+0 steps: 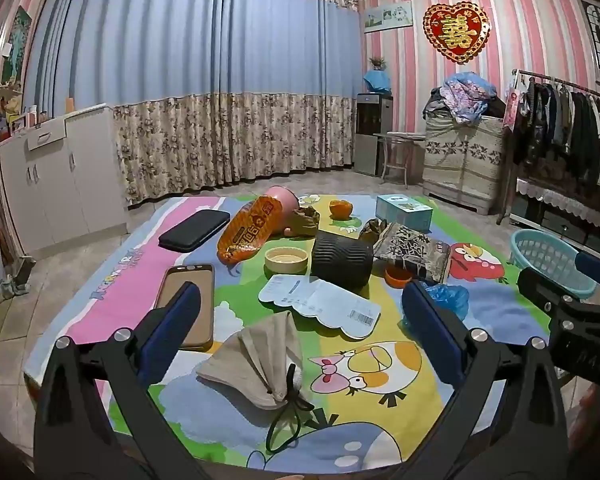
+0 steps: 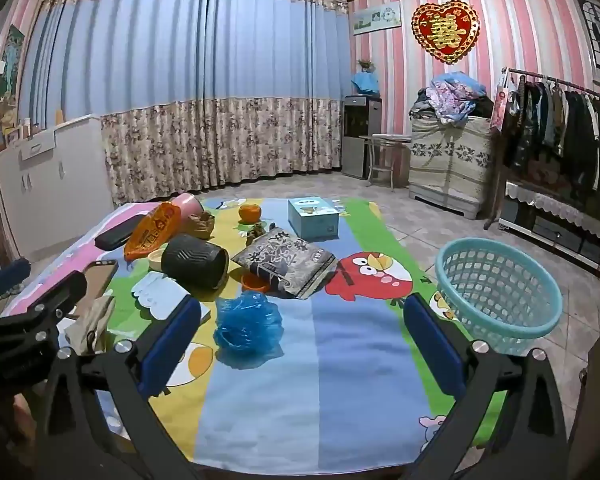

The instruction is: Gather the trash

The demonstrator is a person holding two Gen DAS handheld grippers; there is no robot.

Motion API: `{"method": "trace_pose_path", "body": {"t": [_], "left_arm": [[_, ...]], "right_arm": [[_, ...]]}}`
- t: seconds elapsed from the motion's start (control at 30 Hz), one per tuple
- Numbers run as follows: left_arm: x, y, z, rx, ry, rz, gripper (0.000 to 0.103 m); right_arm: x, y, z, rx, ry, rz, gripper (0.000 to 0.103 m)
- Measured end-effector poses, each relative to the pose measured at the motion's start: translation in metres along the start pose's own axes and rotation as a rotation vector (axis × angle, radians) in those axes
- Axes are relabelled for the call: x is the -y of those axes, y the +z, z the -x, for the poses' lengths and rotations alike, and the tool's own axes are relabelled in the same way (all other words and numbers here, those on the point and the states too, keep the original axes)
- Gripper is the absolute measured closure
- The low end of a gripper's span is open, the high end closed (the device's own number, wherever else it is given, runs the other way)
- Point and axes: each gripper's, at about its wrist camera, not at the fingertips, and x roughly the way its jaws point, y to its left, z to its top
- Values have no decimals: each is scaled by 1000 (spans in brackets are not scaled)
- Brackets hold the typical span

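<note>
A cartoon mat (image 1: 380, 420) holds clutter. My left gripper (image 1: 300, 332) is open and empty above a beige drawstring pouch (image 1: 256, 360) and a white paper card (image 1: 324, 304). My right gripper (image 2: 300, 332) is open and empty just behind a crumpled blue plastic bag (image 2: 248, 324), also seen in the left wrist view (image 1: 448, 298). An orange snack wrapper (image 1: 248, 228), brown crumpled scraps (image 1: 306, 222) and orange peel (image 2: 256, 282) lie further back. A light blue basket (image 2: 500, 288) stands on the floor right of the mat.
On the mat are a black cylinder (image 1: 342, 258) on its side, a small bowl (image 1: 286, 260), a phone (image 1: 188, 304), a black case (image 1: 194, 230), an orange (image 2: 249, 213), a tissue box (image 2: 312, 218), a patterned packet (image 2: 284, 260) and a pink cup (image 1: 286, 204). White cabinets (image 1: 60, 184) stand left.
</note>
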Motion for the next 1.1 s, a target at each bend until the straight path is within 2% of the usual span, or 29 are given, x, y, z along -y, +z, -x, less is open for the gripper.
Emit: {"method": "trace_pose_path", "body": {"t": [0.3, 1.1], "left_arm": [[3, 0, -1, -6, -14, -13, 5], [5, 1, 1, 13, -15, -26, 5]], "right_arm": [[2, 0, 8, 47, -29, 14, 4], [4, 5, 13, 52, -49, 13, 4]]}}
